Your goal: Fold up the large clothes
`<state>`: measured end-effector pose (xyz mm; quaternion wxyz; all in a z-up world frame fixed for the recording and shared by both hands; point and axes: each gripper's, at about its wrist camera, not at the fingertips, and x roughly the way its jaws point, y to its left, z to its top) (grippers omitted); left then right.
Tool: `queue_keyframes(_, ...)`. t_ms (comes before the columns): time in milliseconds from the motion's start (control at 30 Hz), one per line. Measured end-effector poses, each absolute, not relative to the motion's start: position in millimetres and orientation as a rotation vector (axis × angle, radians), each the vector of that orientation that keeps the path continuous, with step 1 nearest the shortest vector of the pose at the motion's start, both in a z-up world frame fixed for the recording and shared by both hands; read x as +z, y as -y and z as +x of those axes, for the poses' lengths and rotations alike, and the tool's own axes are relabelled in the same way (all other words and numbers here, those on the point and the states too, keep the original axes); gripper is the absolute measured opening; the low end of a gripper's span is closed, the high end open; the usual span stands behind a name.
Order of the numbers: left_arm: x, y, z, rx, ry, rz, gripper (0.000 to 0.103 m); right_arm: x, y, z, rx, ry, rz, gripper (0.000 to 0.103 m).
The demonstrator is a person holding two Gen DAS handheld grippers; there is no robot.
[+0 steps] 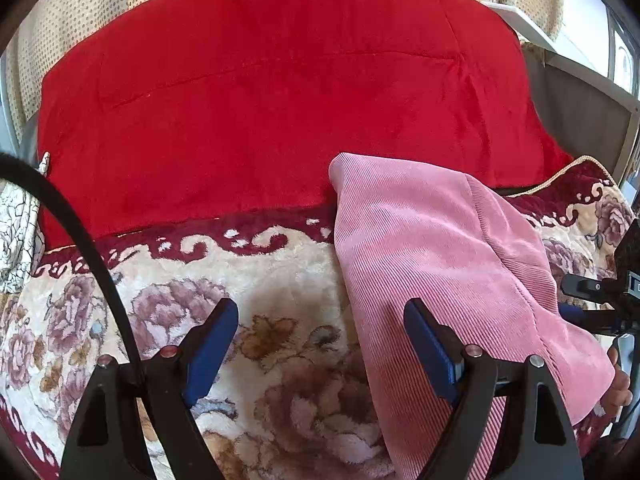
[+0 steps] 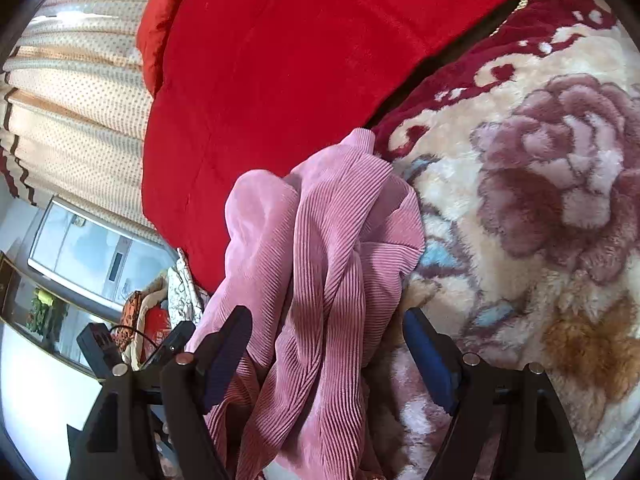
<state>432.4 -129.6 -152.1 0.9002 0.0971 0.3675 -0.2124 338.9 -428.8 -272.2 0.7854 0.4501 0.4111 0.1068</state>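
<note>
A pink corduroy garment (image 1: 440, 264) lies on a floral plush blanket (image 1: 276, 280), its far end reaching the red cover behind. My left gripper (image 1: 320, 312) hovers open over the blanket at the garment's left edge; its right finger (image 1: 424, 336) is above the pink cloth and nothing sits between the pads. In the right wrist view the garment (image 2: 320, 264) is bunched in folds. My right gripper (image 2: 326, 320) stands open with those folds between its fingers, and the pads do not press on the cloth. The right gripper's black body (image 1: 600, 292) and a hand (image 1: 618, 384) show at the garment's right edge.
A large red velvet cover (image 1: 280, 92) fills the back of the bed. Dotted cream curtains (image 2: 80, 92) hang behind it. A patterned white cloth (image 1: 20, 232) lies at the left. A window (image 2: 92, 252) and a dark shelf (image 2: 36, 320) stand beyond the bed.
</note>
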Motion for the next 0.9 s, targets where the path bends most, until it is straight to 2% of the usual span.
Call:
queue_keyframes(400,-158,135,436,-0.453,-0.777,0.225,0.085,-278,429,343,0.253,-0.885,0.96,0.081)
queue_keyframes(900,-173,133,465,-0.704,-0.917,0.135,0.085,-281,429,350,0.301,-0.908,0.939,0.08)
